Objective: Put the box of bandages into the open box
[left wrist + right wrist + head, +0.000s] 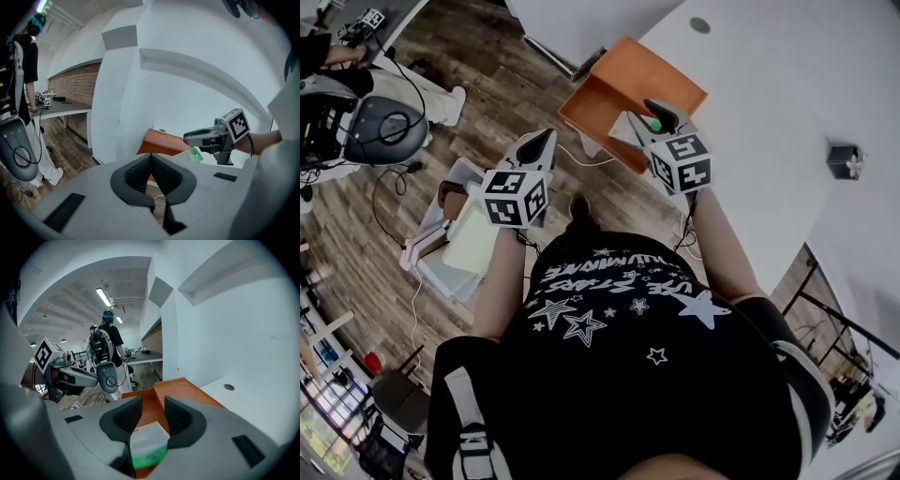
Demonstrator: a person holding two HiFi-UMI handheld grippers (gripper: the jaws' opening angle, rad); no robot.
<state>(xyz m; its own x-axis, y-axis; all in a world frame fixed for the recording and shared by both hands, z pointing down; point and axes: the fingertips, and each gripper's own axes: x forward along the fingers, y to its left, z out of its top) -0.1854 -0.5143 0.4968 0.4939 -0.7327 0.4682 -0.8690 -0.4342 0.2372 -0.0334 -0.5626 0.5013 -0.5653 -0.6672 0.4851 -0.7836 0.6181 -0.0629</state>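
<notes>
- Left claw (pixel 151 161): clenched on nothing, pads touching, held off to the left of the open box (pixel 619 94) and over the floor. Best kept out there, it has no job in this step.
- Open box: orange, tray w/ its lid flap thrown back on the far side, sitting at the corner of the white worktop (pixel 769 122). From the right gripper view the tray looks bare, so there's room inside.
- Right claw (pixel 149 416): grasping the box of bandages (pixel 149 446), a white-and-green pack pinched low btw the pads. It hangs just above the open box's near-right part, not yet inside.
- To do it well, I'd say: bring the pack over the tray's middle, clear of the near wall and the lid flap, lower till it's near the tray floor, then let go. A high drop could bounce it off the rim & onto the floor.
- Around, well left of the open box: a grey pod (pixel 389 131) w/ cables, and a pile of papers (pixel 464 244) on the floor.
- A thin cable (pixel 581 159) trails on the floor just near-left of the open box, not in the way.
- Another person (pixel 108 338) stands well beyond the open box. No obstacle.
- Small dark thing (pixel 844 159) on the worktop, well right of the open box. Can't tell what it is.
</notes>
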